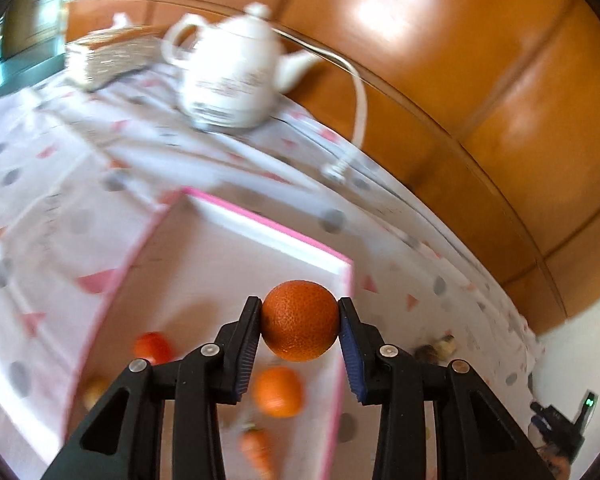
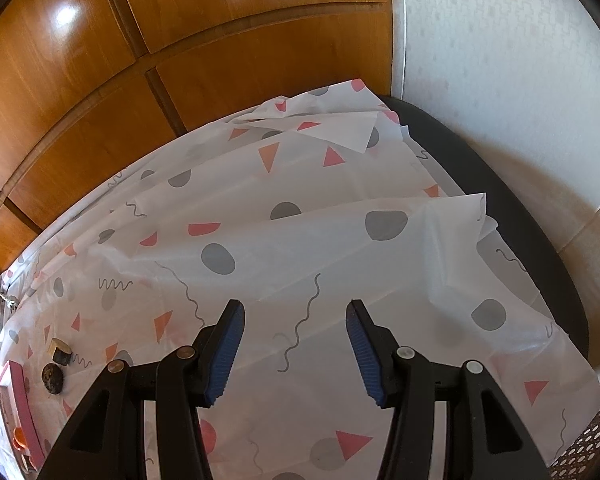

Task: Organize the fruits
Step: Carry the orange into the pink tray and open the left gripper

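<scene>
My left gripper (image 1: pixel 300 322) is shut on an orange (image 1: pixel 299 320) and holds it above a pink-rimmed white tray (image 1: pixel 268 220). In the tray below lie a second orange (image 1: pixel 278 392), a red tomato (image 1: pixel 153 348), a carrot (image 1: pixel 258 450) and a yellowish fruit (image 1: pixel 95 390) at the left. My right gripper (image 2: pixel 296 352) is open and empty over the patterned tablecloth (image 2: pixel 300 240). The tray's pink edge (image 2: pixel 20 412) shows at the far left of the right wrist view.
A white teapot (image 1: pixel 230 76) and a stack of plates (image 1: pixel 108 58) stand at the back. A white cable (image 1: pixel 358 112) trails to the right of the teapot. Two small dark items (image 2: pixel 58 364) lie beside the tray. Wooden panels (image 2: pixel 100 60) back the table.
</scene>
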Available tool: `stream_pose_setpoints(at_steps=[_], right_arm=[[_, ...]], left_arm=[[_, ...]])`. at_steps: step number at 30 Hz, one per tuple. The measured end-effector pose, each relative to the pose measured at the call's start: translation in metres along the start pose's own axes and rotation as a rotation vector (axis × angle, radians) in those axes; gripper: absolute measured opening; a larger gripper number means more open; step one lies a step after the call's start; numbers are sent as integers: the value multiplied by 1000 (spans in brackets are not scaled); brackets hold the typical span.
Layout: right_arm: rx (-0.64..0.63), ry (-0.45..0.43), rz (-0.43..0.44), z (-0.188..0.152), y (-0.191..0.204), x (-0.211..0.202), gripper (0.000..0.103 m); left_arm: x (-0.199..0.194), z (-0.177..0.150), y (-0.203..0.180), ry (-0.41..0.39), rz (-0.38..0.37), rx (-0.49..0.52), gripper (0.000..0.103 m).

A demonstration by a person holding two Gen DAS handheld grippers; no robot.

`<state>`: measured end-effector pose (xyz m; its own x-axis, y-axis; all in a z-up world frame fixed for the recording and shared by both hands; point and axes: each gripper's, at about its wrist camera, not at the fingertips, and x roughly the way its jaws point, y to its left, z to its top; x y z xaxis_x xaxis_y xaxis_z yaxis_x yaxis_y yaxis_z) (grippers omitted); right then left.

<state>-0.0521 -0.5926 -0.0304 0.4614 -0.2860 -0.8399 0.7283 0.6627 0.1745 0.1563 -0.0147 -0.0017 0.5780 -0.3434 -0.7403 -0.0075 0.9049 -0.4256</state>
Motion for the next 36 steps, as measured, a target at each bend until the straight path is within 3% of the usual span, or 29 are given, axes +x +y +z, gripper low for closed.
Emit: stream_pose_setpoints(at_steps=[5,12,22,36], right_arm=[[4,-5,-4,-2,0,-2,54],[-15,-2,-32,-4,3,-1,54],[-25,-4,-69,-5,3,2,54],[-58,0,-89,-7,9,4,54]], left_arm=[[-38,-14,47,-44,53,-48,38],[-60,-51,94,-15,79,-85,38],[-43,-84,81,49,60,-5,38],[-24,-72,76,17,133,23,39]])
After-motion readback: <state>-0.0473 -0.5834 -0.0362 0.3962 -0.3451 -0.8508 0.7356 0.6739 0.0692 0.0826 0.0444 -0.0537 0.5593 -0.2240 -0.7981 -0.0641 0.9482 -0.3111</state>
